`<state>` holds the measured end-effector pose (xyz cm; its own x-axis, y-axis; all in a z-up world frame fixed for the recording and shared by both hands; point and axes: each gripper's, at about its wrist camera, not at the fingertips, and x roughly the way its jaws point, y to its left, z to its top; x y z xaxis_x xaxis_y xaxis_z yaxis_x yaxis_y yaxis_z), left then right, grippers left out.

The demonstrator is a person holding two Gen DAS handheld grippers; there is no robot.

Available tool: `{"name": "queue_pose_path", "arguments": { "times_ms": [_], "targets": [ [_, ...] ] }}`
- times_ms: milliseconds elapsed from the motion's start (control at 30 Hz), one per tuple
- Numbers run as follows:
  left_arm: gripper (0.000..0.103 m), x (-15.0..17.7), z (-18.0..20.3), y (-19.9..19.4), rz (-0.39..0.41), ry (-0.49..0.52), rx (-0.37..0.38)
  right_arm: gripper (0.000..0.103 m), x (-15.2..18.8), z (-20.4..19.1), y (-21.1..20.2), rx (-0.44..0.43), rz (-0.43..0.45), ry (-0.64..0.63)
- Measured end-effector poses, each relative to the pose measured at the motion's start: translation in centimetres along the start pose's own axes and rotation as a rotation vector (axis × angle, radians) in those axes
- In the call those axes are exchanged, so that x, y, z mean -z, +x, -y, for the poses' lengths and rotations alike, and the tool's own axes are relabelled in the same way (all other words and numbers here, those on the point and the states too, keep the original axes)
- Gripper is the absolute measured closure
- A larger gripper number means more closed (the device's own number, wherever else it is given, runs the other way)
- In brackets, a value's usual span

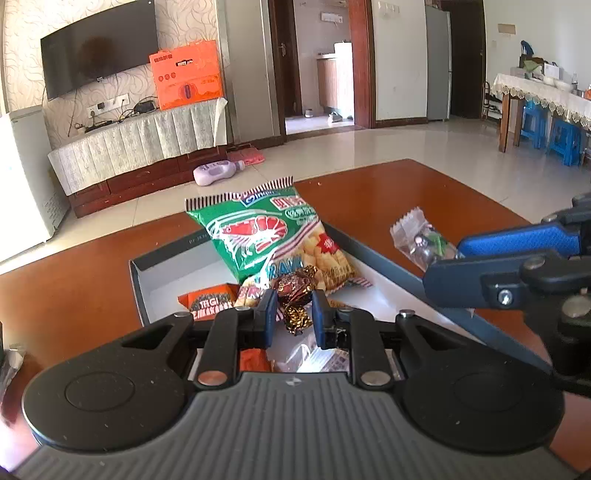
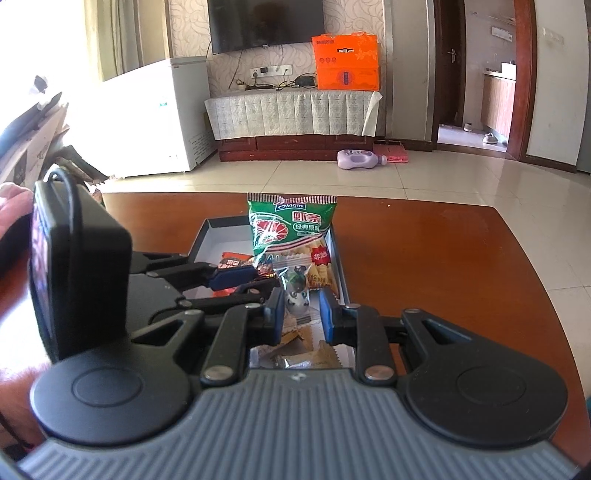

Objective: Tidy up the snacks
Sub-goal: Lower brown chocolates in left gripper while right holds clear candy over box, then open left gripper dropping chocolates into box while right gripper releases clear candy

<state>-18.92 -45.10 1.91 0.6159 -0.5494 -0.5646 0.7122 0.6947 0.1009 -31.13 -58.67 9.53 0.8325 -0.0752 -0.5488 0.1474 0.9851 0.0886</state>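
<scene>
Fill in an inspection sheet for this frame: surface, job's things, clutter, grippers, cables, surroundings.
Surface: brown wooden table, glossy.
Job's things: open grey box holding a green shrimp-chip bag, an orange packet and small wrapped snacks; foil candy; clear sachet.
Clutter: cardboard beside the table's left edge.
Grippers: left gripper around the foil candy over the box, contact unclear; right gripper pinches the clear sachet above the box.
Cables: black lead on the left gripper's housing; wires at the wall sockets.
Surroundings: TV, orange carton, white freezer, purple bottle on the tiled floor.
</scene>
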Motion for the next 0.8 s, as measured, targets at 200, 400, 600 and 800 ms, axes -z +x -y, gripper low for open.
{"name": "queue_pose_path", "arguments": {
  "times_ms": [200, 400, 600, 800],
  "targets": [
    [0.079, 0.1, 0.3, 0.1, -0.005, 0.000, -0.005, 0.080, 0.0, -0.2, 0.2, 0.002, -0.008, -0.016],
    [0.064, 0.1, 0.2, 0.1, -0.004, 0.007, -0.014, 0.080, -0.2, -0.4, 0.5, -0.003, -0.012, -0.019],
    [0.046, 0.4, -0.2, -0.4, 0.013, 0.015, -0.026, 0.080, -0.2, -0.8, 0.9, -0.015, -0.014, -0.030],
    [0.037, 0.8, -0.6, -1.4, 0.031, 0.020, -0.028, 0.079, -0.2, -1.1, 1.1, -0.017, -0.016, -0.027]
  ]
}}
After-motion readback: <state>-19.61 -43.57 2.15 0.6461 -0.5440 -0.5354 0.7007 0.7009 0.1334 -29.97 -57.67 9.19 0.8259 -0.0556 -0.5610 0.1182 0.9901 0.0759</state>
